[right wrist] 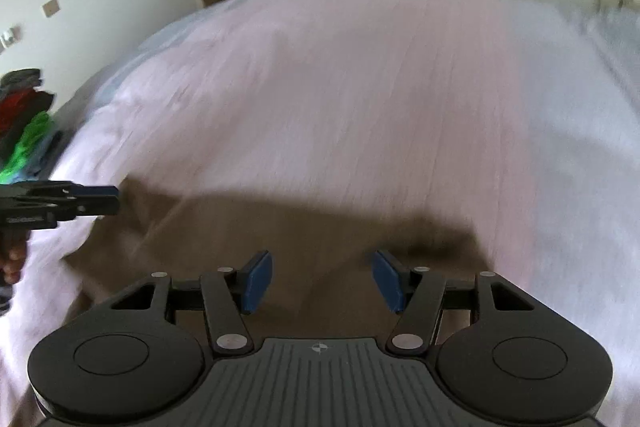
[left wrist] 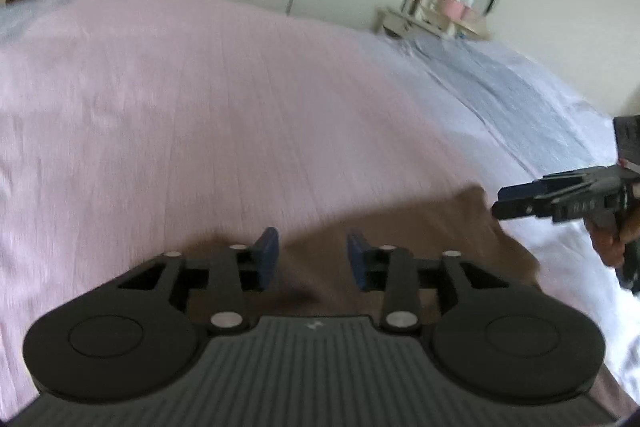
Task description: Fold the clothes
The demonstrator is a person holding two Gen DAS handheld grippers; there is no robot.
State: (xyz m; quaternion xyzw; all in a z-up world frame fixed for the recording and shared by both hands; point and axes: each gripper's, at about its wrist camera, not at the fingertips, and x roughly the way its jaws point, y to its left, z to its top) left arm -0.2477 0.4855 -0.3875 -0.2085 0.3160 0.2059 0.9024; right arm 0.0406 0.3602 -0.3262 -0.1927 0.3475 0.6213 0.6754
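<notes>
Hovering with both jaws apart and empty: your left hand-held gripper [left wrist: 312,255] and right hand-held gripper [right wrist: 322,281] sit over the brown garment [right wrist: 280,231] lying on the pink bedspread [left wrist: 200,99]. Further out, a clothes pile [right wrist: 28,123] at the left, a dresser with mirror [left wrist: 460,3] far right, blurry.

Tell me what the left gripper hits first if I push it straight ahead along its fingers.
Most likely the brown garment, which lies between and just beyond the open left gripper. Past it comes the pink bedspread. Blur makes depth uncertain, so I cannot tell how near the cloth is.
</notes>
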